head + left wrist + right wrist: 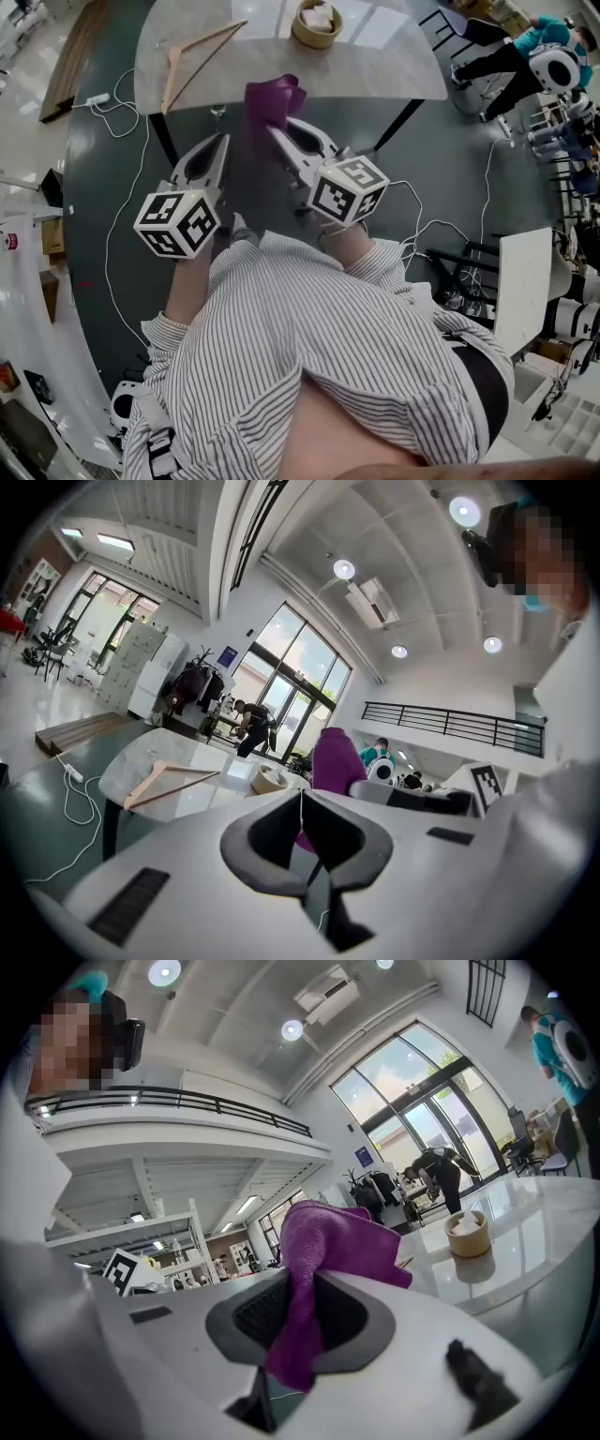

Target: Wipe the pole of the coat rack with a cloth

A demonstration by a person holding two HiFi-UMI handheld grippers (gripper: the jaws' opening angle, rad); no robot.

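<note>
Tabletop [394, 66] bowl [302, 36] holds wad [319, 16]; right tongs [279, 134] pinch cloth [272, 97].

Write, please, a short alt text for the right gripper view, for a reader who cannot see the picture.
The right tool is shut on a purple cloth, which bunches up above its jaws and hangs down between them. Behind it, a pale glossy table holds a small round container.
</note>
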